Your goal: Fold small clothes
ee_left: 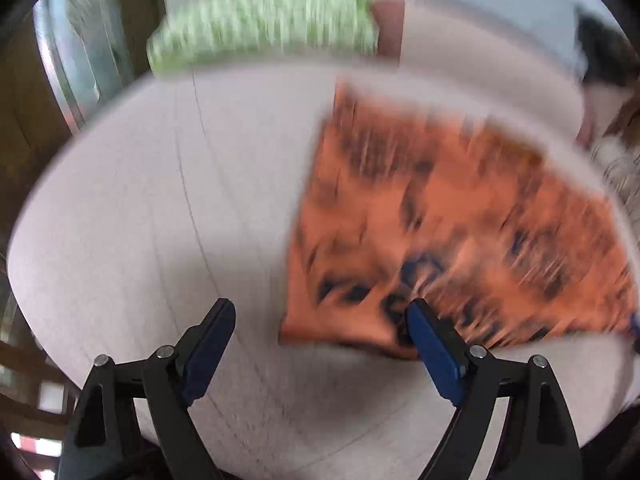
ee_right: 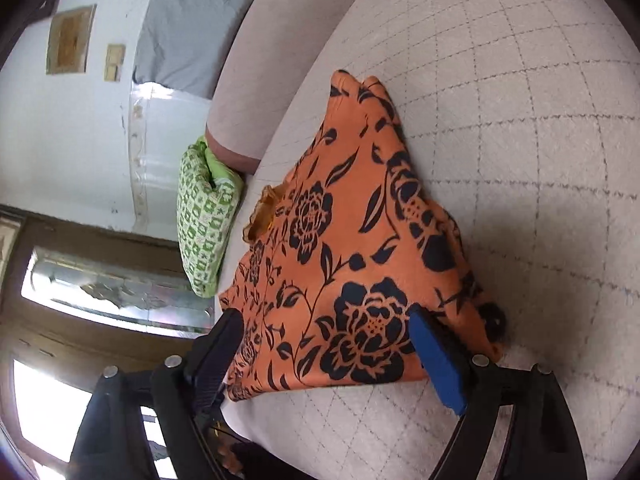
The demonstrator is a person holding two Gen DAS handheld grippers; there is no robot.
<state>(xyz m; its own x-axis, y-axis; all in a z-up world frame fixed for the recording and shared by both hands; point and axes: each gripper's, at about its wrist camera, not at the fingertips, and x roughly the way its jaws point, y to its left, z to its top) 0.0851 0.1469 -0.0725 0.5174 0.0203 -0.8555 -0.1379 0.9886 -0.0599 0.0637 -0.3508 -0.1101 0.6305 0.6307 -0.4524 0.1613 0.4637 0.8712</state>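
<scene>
Left gripper (ee_left: 320, 312) spread wide, nothing between its jaws, and my view here is badly smeared. I can just make out one orange cloth with a black flower print (ee_left: 452, 220) at three o'clock on the pale quilted cushion (ee_left: 140, 220). Right gripper (ee_right: 324, 320) also gapes, empty, over that cloth's near edge. One green patterned pillow (ee_right: 208, 224) at nine o'clock, partly tucked behind the armrest (ee_right: 256, 92).

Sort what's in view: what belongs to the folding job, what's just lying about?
Job:
- orange floral garment, lying on the quilted cushion
- left tool, open, beside the garment's near corner
- right tool, open, over its near edge

Lying about:
- green patterned pillow against the sofa's armrest
- grey cloth behind the sofa
</scene>
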